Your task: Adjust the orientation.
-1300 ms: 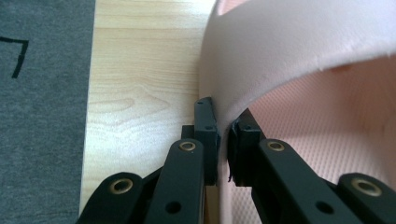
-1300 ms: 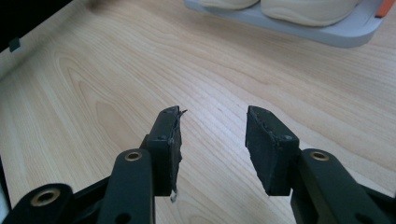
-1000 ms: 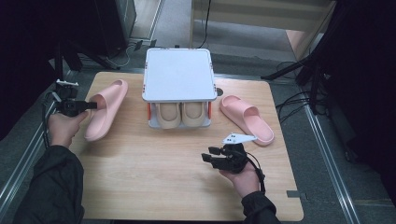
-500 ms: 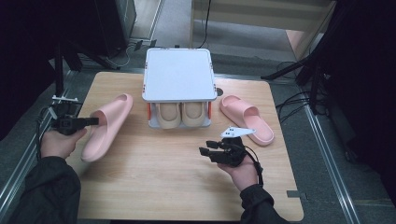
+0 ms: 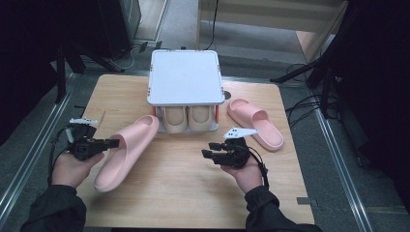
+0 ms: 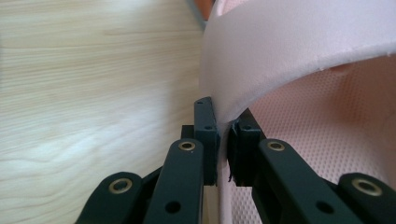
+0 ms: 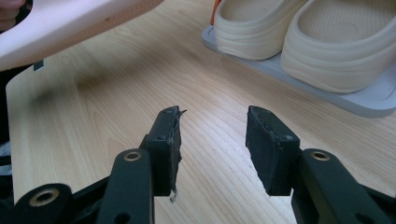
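The left tongs (image 5: 112, 143) are held level by the left hand (image 5: 72, 166) near the left edge of the surface (image 5: 183, 193) and are pinched on the strap of a pink slipper (image 5: 126, 151); in the left gripper view the strap edge (image 6: 224, 107) is seen clamped between the two jaws. The slipper is carried tilted, its toe directed toward the far middle of the surface and its heel toward the near left corner. The right tongs (image 5: 207, 154) are held by the right hand (image 5: 249, 175) near the near-right part of the surface, jaws spread and empty, as shown in the right gripper view (image 7: 212, 140). A grey two-tier rack (image 5: 184, 77) with a flat white top stands at the far middle edge; a pair of cream slippers (image 5: 187, 117) is lodged side by side on its lower tier. A second pink slipper (image 5: 255, 123) lies flat toward the right edge. The slippers are of smooth moulded foam with a dimpled footbed; the surface is pale grained wood.
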The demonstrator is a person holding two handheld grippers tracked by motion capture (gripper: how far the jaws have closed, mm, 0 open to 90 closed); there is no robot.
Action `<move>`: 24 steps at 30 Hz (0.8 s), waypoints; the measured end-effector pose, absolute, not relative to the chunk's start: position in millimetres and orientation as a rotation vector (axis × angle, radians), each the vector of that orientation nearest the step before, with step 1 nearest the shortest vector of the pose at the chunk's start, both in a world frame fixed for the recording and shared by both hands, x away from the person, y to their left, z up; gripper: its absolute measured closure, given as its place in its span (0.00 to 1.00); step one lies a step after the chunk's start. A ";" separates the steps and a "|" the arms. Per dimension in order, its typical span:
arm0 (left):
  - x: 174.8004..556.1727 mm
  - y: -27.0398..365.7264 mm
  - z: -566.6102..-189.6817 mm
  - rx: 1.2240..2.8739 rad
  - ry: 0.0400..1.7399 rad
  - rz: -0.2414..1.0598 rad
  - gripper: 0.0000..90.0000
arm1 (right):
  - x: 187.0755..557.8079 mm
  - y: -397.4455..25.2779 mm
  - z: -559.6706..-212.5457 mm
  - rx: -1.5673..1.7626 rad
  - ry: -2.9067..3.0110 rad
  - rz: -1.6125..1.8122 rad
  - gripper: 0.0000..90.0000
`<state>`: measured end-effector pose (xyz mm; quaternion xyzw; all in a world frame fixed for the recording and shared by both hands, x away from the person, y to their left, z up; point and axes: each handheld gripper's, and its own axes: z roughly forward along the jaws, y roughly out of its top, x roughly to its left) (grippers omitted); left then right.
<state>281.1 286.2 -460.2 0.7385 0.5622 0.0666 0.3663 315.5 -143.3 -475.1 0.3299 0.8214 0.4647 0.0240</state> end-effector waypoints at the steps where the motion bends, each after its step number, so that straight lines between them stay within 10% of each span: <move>1: 280.2 282.8 -460.6 1.901 1.438 0.168 0.93 | 315.6 -143.1 -475.0 1.018 2.539 1.443 0.62; 24: 294.1 197.2 -481.6 2.106 1.208 0.114 0.92 | 310.2 -149.2 -476.4 1.052 2.523 1.427 0.63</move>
